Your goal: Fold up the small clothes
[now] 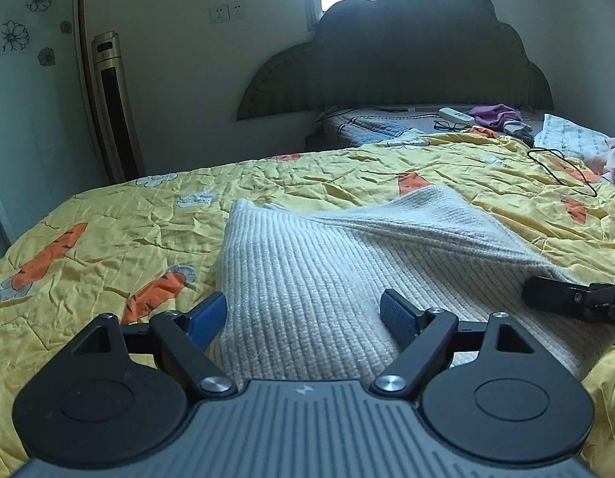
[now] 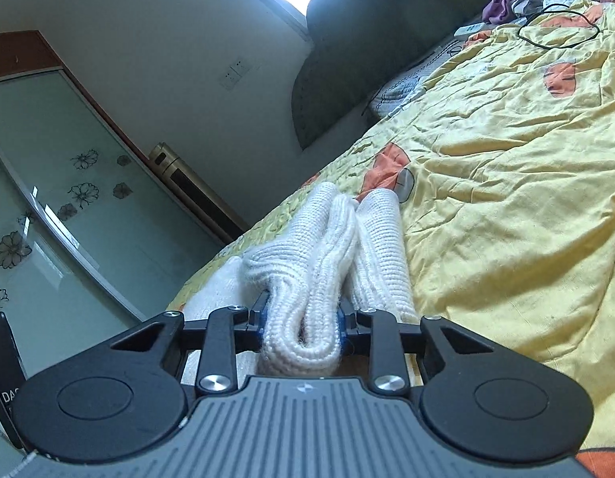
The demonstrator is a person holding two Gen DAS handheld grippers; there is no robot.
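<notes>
Lying on the yellow carrot-print quilt (image 1: 347, 175) of the bed, the white ribbed knit garment (image 1: 307, 279) is running its long axis from the near edge away toward the headboard (image 1: 395, 63), ribs following the same line. Its far right part is lifting off the quilt in a raised fold that is sloping down to the right tongs (image 2: 301, 324), whose black finger is showing at the right border of the left wrist view.

Right tongs are pinching a bunched, doubled-over roll of the knit between the blue pads (image 2: 262, 320), folds stacking up and trailing forward along the fingers.

Left tongs (image 1: 303, 316) are standing spread wide over the near end of the garment, the left pad sitting just at the knit's left edge, the other over the fabric; can't tell if either pad is touching.

Open quilt is stretching left of the garment out to the bed's edge, and beyond it toward the headboard. A black cable loop (image 1: 562, 171), glasses (image 1: 450, 125), a white remote (image 1: 456, 115) and purple cloth (image 1: 496, 115) are sitting well apart at the far right, near the headboard
</notes>
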